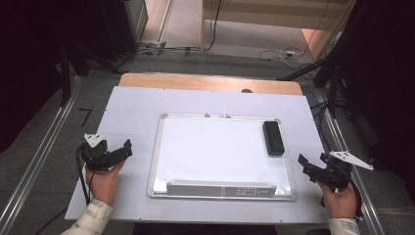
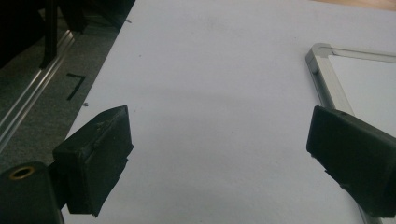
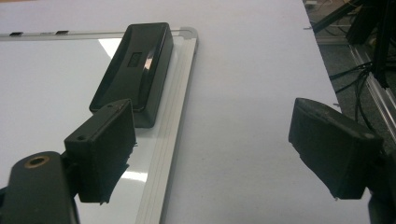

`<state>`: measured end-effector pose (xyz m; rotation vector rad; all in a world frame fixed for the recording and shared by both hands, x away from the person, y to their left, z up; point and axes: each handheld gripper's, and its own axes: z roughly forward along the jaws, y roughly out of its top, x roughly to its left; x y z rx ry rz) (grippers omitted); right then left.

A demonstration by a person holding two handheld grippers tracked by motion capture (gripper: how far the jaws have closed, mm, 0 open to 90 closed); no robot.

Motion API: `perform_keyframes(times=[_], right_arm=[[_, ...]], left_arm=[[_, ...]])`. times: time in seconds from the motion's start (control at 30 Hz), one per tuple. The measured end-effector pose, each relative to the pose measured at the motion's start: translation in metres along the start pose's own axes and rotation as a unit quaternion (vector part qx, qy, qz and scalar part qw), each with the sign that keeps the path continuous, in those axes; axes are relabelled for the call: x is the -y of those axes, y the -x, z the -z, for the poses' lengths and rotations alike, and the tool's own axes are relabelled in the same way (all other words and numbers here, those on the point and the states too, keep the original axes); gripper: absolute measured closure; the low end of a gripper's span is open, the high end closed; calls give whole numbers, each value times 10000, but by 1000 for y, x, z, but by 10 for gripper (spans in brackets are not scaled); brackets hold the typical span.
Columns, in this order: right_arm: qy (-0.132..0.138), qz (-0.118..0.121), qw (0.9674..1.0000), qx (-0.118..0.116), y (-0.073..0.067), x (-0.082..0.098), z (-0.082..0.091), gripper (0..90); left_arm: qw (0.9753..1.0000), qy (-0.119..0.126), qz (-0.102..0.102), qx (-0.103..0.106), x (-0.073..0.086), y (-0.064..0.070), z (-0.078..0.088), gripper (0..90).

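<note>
Right tool (image 1: 309,166) hovering with jaws spread wide and nothing between them, just off the right edge of the whiteboard (image 1: 220,152), held in the person's right hand (image 1: 340,200). Left tool (image 1: 120,151) likewise released and empty, waiting over the bare desk (image 1: 132,105) beside the board's left frame, in the left hand (image 1: 100,183). Lying flat inside the board's far right corner, long side running along the metal frame: a black eraser (image 1: 273,138), seen from the right gripper view as a glossy block (image 3: 135,65) just ahead of that tool's left jaw. Judging the step as reaching for the eraser with the right tool. Doing it well probably meaning swinging a little leftward until both jaws are straddling the eraser's narrow width, lowering squarely, and closing on the side walls rather than the slick top. Keeping the jaw clear of the raised frame (image 3: 180,93). Possibly steadying the board with the left tool.
</note>
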<state>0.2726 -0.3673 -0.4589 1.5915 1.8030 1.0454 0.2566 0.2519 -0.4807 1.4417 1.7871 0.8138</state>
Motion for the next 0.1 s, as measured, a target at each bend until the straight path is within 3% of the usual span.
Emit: perform_keyframes(times=[0.1], right_arm=[[4,-17,10000,0,2,1,1,132]], left_arm=[[10000,-4,8,-4,0,0,0,73]])
